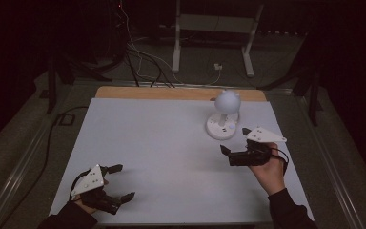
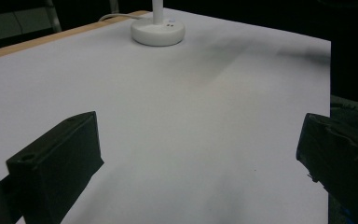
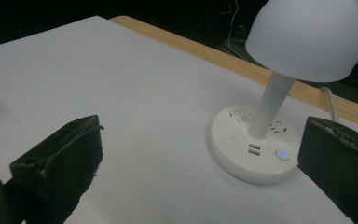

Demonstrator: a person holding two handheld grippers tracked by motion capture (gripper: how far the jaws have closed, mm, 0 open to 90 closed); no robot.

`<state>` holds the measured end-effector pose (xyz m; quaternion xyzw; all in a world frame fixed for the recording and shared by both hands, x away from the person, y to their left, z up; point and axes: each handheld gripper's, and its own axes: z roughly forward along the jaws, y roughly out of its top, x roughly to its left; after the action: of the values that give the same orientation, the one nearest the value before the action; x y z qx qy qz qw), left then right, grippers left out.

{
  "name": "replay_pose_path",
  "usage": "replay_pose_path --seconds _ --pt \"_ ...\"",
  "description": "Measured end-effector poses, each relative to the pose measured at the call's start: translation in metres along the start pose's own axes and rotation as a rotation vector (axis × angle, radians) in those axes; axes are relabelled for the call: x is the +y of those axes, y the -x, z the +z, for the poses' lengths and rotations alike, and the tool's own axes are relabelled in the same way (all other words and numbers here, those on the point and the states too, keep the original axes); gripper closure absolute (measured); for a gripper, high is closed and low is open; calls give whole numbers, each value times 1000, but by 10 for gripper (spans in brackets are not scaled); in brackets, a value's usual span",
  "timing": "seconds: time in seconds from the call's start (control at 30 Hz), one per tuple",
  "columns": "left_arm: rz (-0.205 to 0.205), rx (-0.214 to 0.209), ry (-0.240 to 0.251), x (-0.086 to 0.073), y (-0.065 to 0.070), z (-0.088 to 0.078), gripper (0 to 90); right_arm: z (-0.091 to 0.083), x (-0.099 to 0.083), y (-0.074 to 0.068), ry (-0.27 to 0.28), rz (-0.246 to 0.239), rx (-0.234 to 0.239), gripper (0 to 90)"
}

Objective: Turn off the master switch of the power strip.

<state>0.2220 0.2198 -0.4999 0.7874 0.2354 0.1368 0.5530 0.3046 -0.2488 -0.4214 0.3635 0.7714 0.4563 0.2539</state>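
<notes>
The lamp (image 1: 225,117) stands upright just beyond the right tongs (image 1: 233,143), which gape empty beside its base; the left tongs (image 1: 124,181), also open, sit well apart.

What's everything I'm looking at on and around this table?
Desk lamp: one, white, round base with sockets and a lit blue button, far right of the table.
Table: one, white top with a wooden far edge.
Cables: several, white and black, on the floor beyond the table.
Frame: one, pale, on the floor behind.
Left gripper: one, black, jaws apart, near left corner.
Right gripper: one, black, jaws apart, beside the lamp.
</notes>
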Motion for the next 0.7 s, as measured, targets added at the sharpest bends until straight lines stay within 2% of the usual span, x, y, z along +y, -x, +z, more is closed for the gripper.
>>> replay_pose_path --seconds 0.43,0.7 --pt "0 0 0 0 0 0 4 12 5 19 0 23 -34 0" --pt "-4 -1 3 0 0 0 4 21 4 32 3 67 -43 0"
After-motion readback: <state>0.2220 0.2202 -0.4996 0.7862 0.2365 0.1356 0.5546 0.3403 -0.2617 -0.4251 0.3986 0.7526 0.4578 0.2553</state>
